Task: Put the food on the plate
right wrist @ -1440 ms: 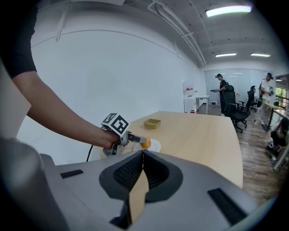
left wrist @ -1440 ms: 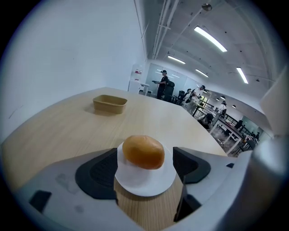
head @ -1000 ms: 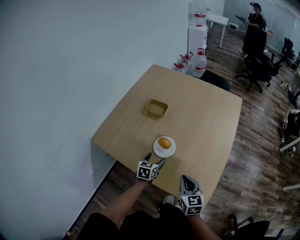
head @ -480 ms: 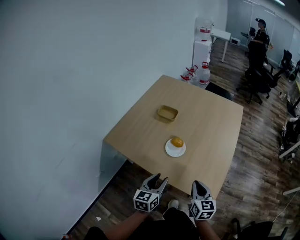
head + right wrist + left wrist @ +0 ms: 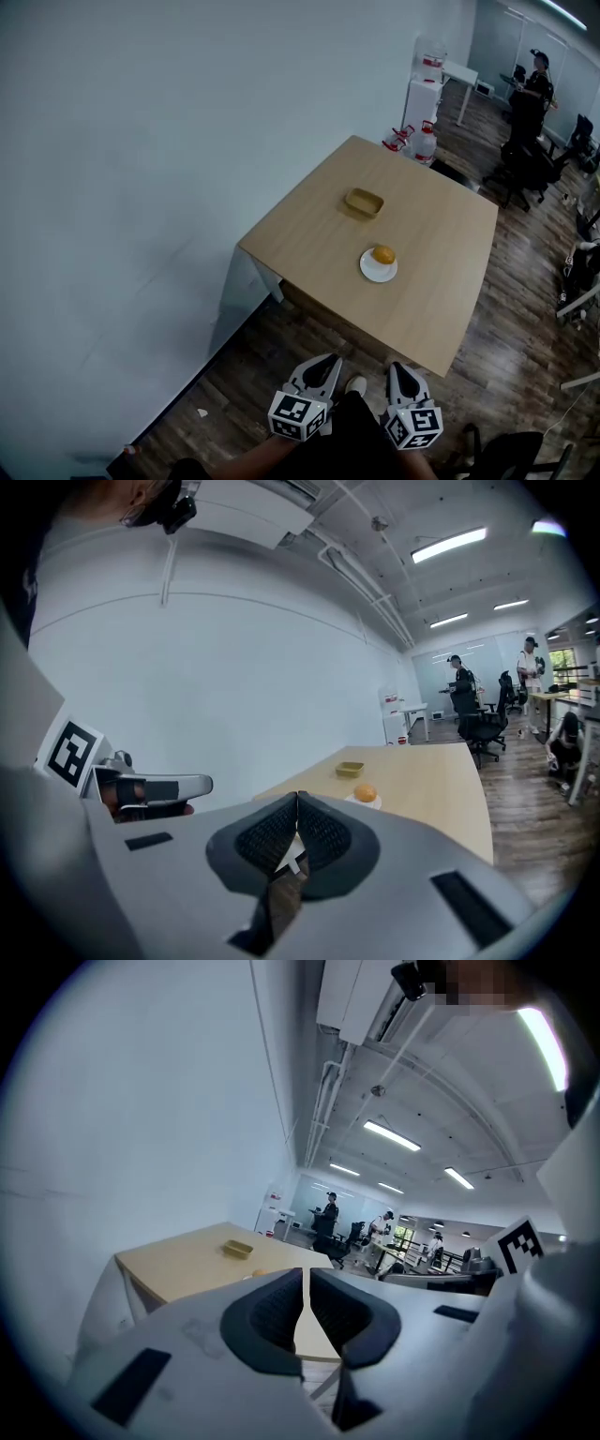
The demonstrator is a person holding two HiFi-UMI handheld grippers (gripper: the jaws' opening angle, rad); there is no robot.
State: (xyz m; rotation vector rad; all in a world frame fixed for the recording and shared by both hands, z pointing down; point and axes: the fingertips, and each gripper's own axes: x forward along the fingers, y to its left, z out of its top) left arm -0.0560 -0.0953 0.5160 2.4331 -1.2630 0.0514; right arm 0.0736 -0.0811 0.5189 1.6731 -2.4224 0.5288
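A round orange piece of food [image 5: 383,254] lies on a small white plate [image 5: 373,272] on the light wooden table [image 5: 319,234]. Both grippers are held well back from the table, over the floor. My left gripper [image 5: 320,374] is shut with nothing between its jaws, and its pads meet in the left gripper view [image 5: 306,1275]. My right gripper [image 5: 403,373] is also shut and empty [image 5: 297,800]. Beyond the right gripper's jaws, the food [image 5: 366,793] and plate [image 5: 365,803] show in the right gripper view.
A shallow tan container [image 5: 364,202] sits further back on the table. A white wall runs along the left. Water bottles [image 5: 419,141] and a dispenser [image 5: 428,82] stand past the table's far corner. Office chairs [image 5: 521,164] and a person [image 5: 538,73] are far right.
The view has drawn back from the table, and both grippers have pulled away from its near edge. The left jaws have gone from open to shut. The food stays on the plate.
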